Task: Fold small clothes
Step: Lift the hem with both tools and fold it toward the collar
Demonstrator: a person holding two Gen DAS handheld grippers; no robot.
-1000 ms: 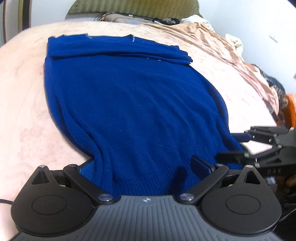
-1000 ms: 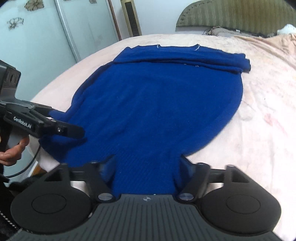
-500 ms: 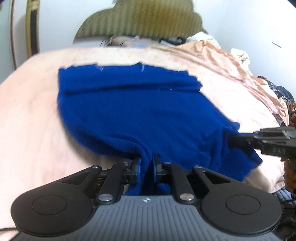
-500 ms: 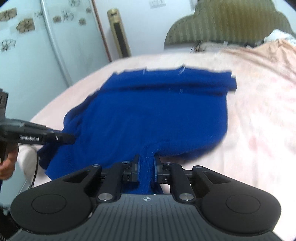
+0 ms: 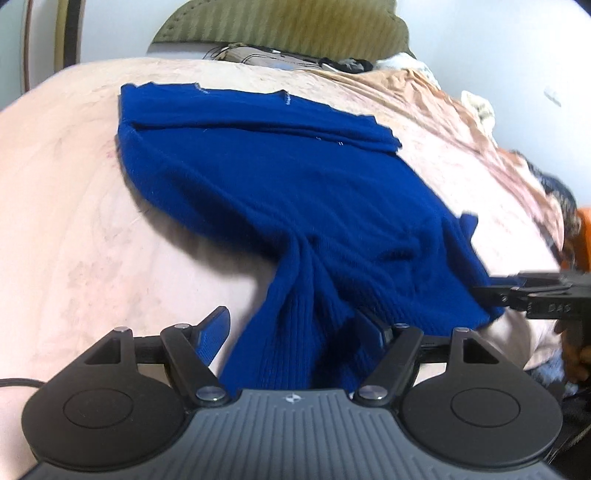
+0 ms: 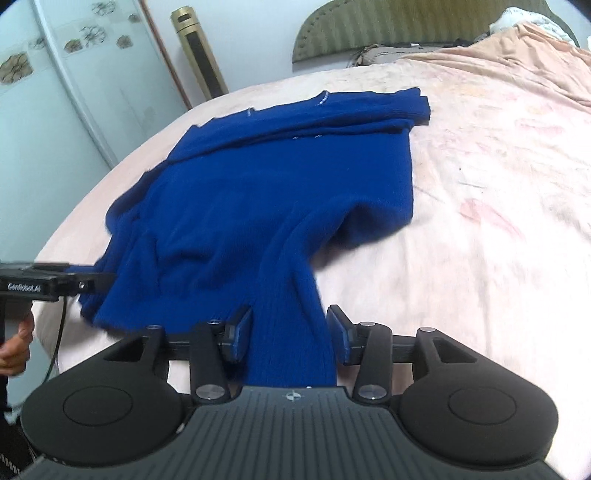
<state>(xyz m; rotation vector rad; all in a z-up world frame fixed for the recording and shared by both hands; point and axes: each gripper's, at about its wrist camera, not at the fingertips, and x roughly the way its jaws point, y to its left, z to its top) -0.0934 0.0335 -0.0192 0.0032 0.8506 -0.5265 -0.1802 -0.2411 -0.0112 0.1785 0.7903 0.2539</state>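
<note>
A: What changed in the last moment?

B: Half a second ago both pairs of tongs were pinched tight on the hem of the blue sweater. Now the left tongs stand wide apart, and the ribbed hem only lies loose between the fingers. The right tongs are also parted, less wide, with the hem passing between the two pads without being squeezed.

A: So nothing is held?

B: I judge that both have let go. The hem is gathered into ridges near the front edge of the bed, and there is a shadow under it, so it is perhaps not settled flat. The collar end, with the sleeves folded across, lies further up toward the headboard.

A: What does it mean for the folding?

B: The bottom was not carried over to the collar. I think this was a tug to straighten the sweater, and a new grip is needed before the real fold.

A: Do the two views differ?

B: Yes. The left view shows the pile of other clothes at the right edge of the bed. The right view shows the wardrobe door, the tall fan and the person's hand on the other handle.
</note>
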